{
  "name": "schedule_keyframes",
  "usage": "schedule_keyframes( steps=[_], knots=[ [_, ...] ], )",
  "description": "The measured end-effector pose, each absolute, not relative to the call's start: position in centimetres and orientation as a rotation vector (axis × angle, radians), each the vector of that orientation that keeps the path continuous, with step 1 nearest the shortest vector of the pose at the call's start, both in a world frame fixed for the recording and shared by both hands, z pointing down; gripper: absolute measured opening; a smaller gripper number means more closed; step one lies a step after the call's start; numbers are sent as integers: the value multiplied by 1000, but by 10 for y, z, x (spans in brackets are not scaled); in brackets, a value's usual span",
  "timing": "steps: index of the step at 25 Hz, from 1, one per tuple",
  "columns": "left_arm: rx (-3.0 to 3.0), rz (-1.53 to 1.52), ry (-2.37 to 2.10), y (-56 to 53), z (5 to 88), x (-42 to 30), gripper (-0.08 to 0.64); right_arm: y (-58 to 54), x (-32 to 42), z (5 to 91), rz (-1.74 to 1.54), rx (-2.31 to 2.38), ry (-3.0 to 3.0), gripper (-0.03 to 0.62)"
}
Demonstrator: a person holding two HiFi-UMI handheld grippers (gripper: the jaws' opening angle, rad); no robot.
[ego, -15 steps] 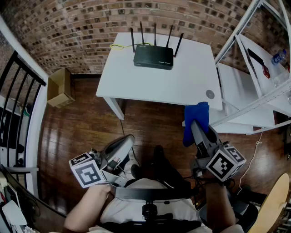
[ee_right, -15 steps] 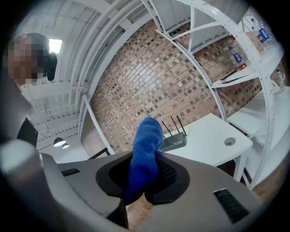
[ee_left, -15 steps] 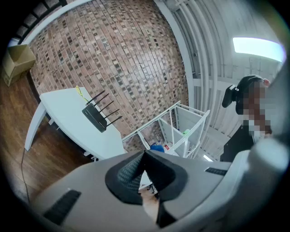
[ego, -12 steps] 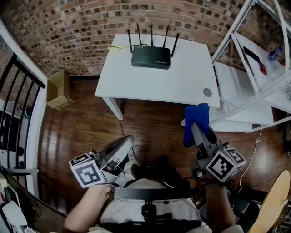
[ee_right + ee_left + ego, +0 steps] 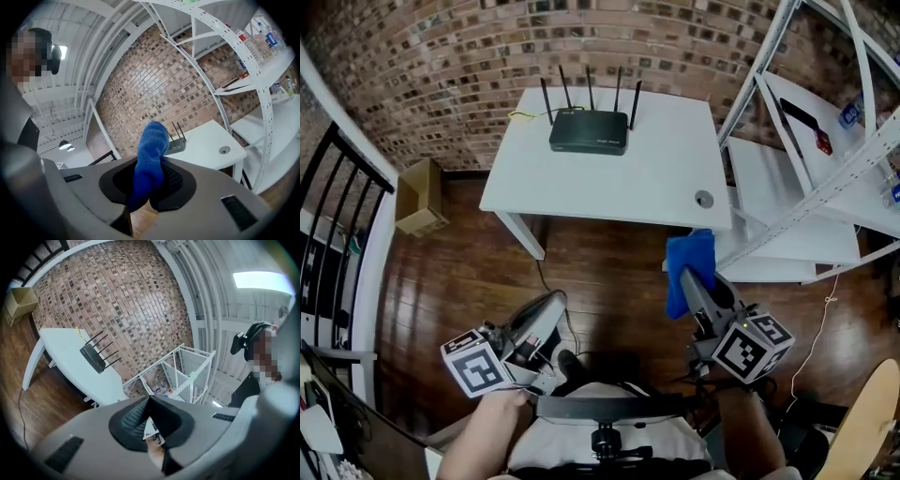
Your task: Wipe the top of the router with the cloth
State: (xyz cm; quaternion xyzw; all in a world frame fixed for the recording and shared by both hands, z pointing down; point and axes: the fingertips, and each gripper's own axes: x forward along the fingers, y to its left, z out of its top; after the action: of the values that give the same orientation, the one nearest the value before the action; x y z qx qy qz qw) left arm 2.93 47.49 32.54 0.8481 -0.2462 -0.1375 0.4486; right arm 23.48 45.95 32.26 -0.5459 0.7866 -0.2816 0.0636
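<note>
**Cloth gripped, router well apart**

The right claw (image 5: pixel 686 281) is clenched on the blue cloth (image 5: pixel 689 262), which sticks out past its tips. It sits just off the near edge of the white tabletop (image 5: pixel 647 183), above the wood floor (image 5: pixel 469 272). The black router (image 5: pixel 589 131) stands at the tabletop's far side, toward 11 o'clock from the cloth. The left claw (image 5: pixel 542 314), low at 7 o'clock, is clenched on nothing.
</note>
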Motion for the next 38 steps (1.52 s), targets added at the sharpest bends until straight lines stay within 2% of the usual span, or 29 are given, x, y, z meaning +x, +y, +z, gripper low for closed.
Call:
schedule_keyframes(
  steps=[9, 23, 38],
  knots=[
    [2099, -324, -659, 493, 320, 86, 18, 475, 295, 322, -874, -1605, 2374, 109],
    [2074, -330, -767, 518, 327, 136, 18, 480, 335, 333, -907, -1458, 2455, 109],
    [2060, -316, -787, 506, 337, 122, 18, 464, 320, 344, -936, -1434, 2450, 109]
  ],
)
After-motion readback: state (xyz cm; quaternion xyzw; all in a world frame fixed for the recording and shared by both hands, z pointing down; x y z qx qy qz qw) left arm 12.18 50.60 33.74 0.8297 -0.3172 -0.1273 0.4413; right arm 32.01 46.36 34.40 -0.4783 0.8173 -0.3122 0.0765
